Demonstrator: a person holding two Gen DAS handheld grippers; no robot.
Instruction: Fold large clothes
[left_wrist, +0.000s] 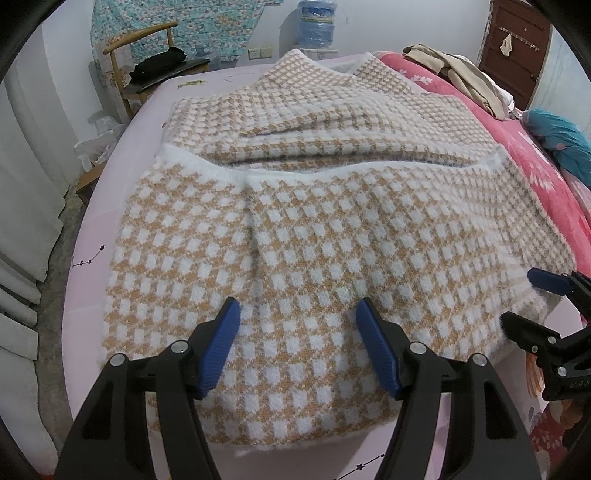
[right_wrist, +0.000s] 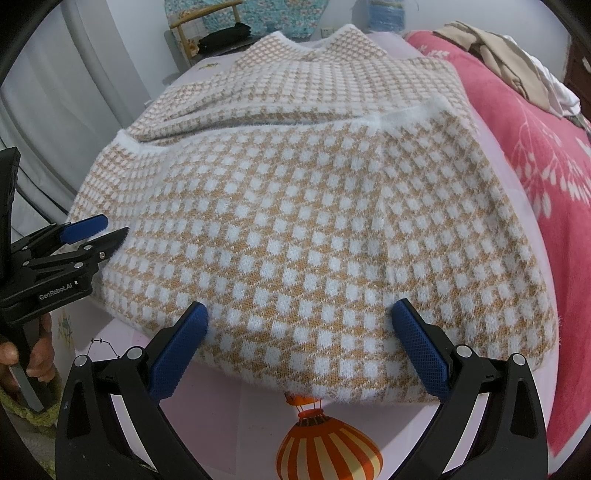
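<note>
The checked sweater (left_wrist: 295, 229) lies on the bed (left_wrist: 110, 192), its hem folded up toward twelve o'clock. Both the left hand-held gripper (left_wrist: 297, 314) and right hand-held gripper (right_wrist: 299, 314) hover open and empty; further folds likely remain.

My left tool (left_wrist: 297, 345) points forward and steeply down, its two blue-padded fingers (left_wrist: 221, 345) spread wide apart with nothing pinched between the pads. My right tool (right_wrist: 299, 350) takes the same downward tilt just beside it, jaws likewise parted and gripping nothing. Each shows at the edge of the other's view (the right one at the left camera's right rim, the left one at the right camera's left rim), so the two sit near each other, side by side and apart. My left hand (right_wrist: 26, 354) wraps the left tool's black handle, fingers curled round it.
</note>
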